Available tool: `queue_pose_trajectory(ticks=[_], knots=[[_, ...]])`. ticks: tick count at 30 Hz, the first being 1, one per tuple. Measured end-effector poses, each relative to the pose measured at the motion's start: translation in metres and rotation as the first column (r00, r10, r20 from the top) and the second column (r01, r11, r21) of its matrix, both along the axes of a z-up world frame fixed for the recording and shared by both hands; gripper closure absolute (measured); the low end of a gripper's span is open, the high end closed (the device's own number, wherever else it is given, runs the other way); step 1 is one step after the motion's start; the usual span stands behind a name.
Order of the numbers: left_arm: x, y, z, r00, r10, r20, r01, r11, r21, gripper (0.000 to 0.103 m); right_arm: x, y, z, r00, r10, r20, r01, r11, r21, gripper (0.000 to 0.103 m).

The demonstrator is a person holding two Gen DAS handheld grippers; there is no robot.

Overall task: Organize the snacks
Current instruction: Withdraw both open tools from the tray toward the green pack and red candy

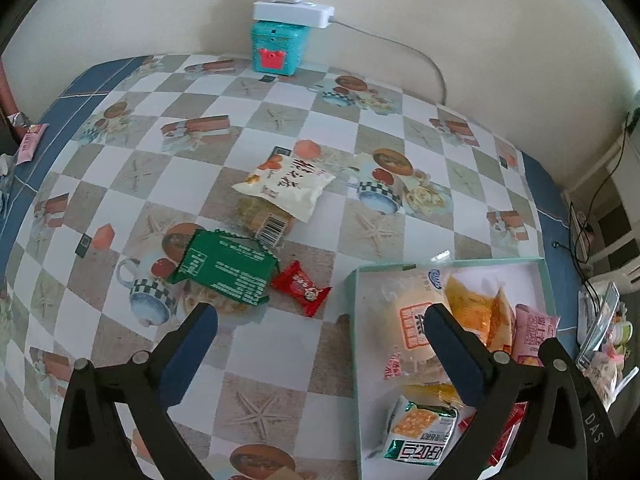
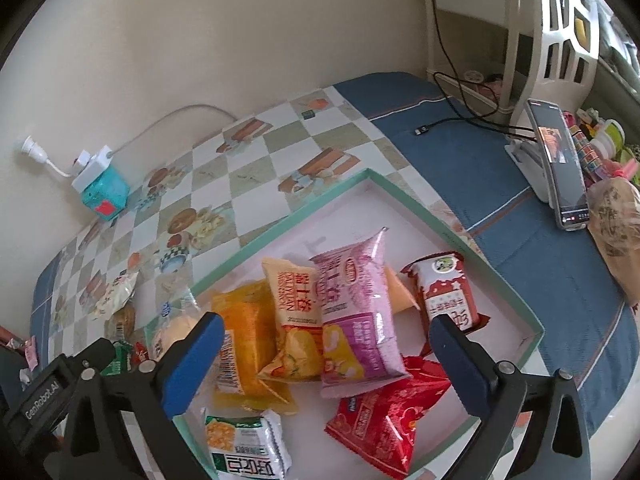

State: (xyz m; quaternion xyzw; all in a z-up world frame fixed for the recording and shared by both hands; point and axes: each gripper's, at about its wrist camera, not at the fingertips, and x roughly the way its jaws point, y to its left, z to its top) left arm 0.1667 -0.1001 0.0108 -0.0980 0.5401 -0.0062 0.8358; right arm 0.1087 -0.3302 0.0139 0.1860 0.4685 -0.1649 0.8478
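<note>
A shallow white tray with a mint-green rim [image 1: 354, 312] [image 2: 304, 210] holds several snack packs: a pink pack [image 2: 356, 312], an orange pack [image 2: 296, 320], a yellow pack [image 2: 244, 344], a red pack [image 2: 384, 420] and a bread pack [image 1: 412, 320]. On the table to the left lie a green pack [image 1: 224, 266], a small red pack [image 1: 302, 288], a white pack [image 1: 286, 186] and a clear pack with a barcode [image 1: 264, 220]. My left gripper [image 1: 320, 324] is open and empty at the tray's left rim. My right gripper [image 2: 326, 338] is open and empty above the tray's snacks.
A teal box with a white power strip on it [image 1: 280, 46] stands at the back wall. A phone on a stand [image 2: 558, 164], a black cable [image 2: 460, 124] and a bag [image 2: 616, 220] are on the blue cloth at the right. A pink wrapper [image 1: 30, 142] lies at the left edge.
</note>
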Motion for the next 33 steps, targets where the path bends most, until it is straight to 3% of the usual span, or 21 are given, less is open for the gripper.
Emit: queue_pose_trajectory(ticks=[8,15,21,27,33], knots=[[-0.001,0.004,0.001,1.000,0.015,0.004,-0.015,1.000,0.024,0.000,0.003,0.010,-0.002,1.000,0.021,-0.020,-0.021,1.000,0.009,0.000],[-0.002,0.032,0.012,0.992,0.116,0.048,-0.118,0.993,0.033,0.000,0.007,0.029,0.002,0.998,0.063,-0.026,-0.063,0.998,0.003,0.000],[-0.001,0.079,0.013,0.970,0.239,0.052,-0.241,0.969,0.047,0.000,0.014,0.064,0.008,0.989,0.146,-0.016,-0.146,0.989,-0.001,0.000],[-0.007,0.131,0.009,0.932,0.361,0.037,-0.363,0.932,0.028,0.000,0.019,0.098,0.010,0.975,0.221,-0.010,-0.221,0.975,-0.008,0.000],[-0.015,0.164,0.009,0.900,0.435,0.032,-0.435,0.900,0.009,0.000,0.026,0.125,0.008,0.962,0.274,-0.010,-0.274,0.962,-0.019,0.000]])
